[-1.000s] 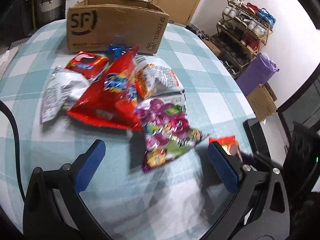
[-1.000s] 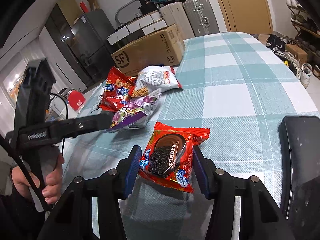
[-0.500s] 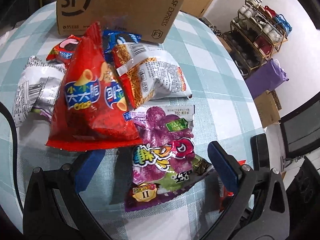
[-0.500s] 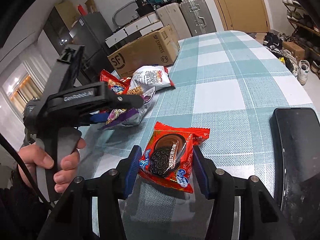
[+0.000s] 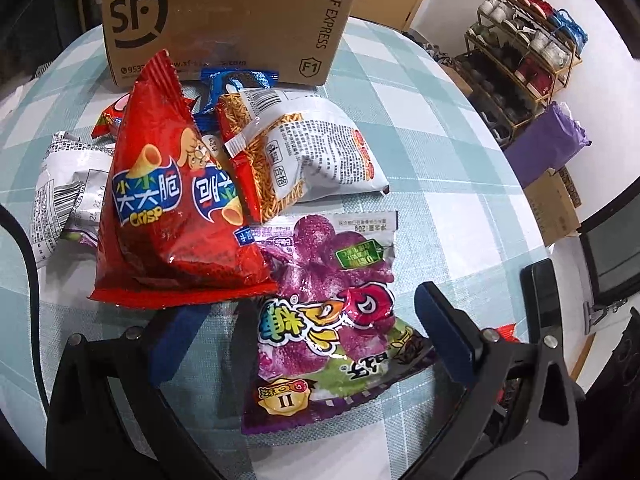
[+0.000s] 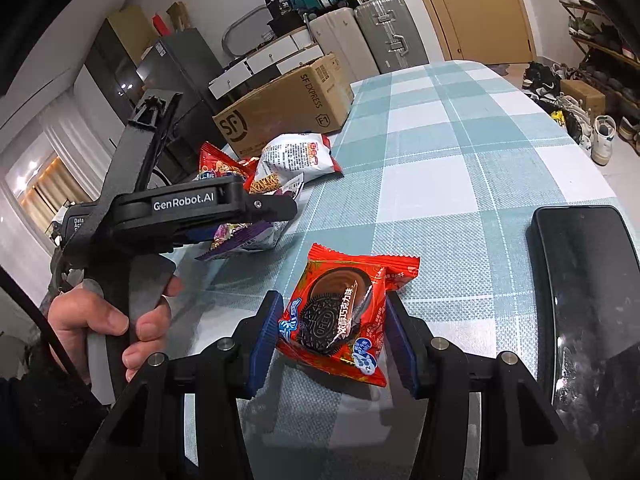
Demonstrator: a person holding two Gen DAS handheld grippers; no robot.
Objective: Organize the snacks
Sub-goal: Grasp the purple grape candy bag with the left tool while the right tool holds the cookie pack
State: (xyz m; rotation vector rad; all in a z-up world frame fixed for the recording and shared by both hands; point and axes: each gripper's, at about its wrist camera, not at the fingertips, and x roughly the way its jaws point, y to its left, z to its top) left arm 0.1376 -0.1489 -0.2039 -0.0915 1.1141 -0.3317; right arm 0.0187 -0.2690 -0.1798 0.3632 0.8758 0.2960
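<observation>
You've got the right gripper [image 6: 332,340] clamped on the red Oreo pack [image 6: 340,316], parked low over the table, while your left gripper [image 5: 308,336] gapes wide over the purple candy bag [image 5: 332,320], prob to grab it next.

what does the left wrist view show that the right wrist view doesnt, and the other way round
Only the left wrist view: the open left gripper straddling the purple bag, a blue Oreo pack and a silver bag behind the pile, and a purple bin.

Only the right wrist view: the right gripper shut on a red Oreo pack, a hand on the left gripper's handle, suitcases.

Both: the SF box, the red crisp bag, the white noodle bag, the checked cloth, the black phone.
</observation>
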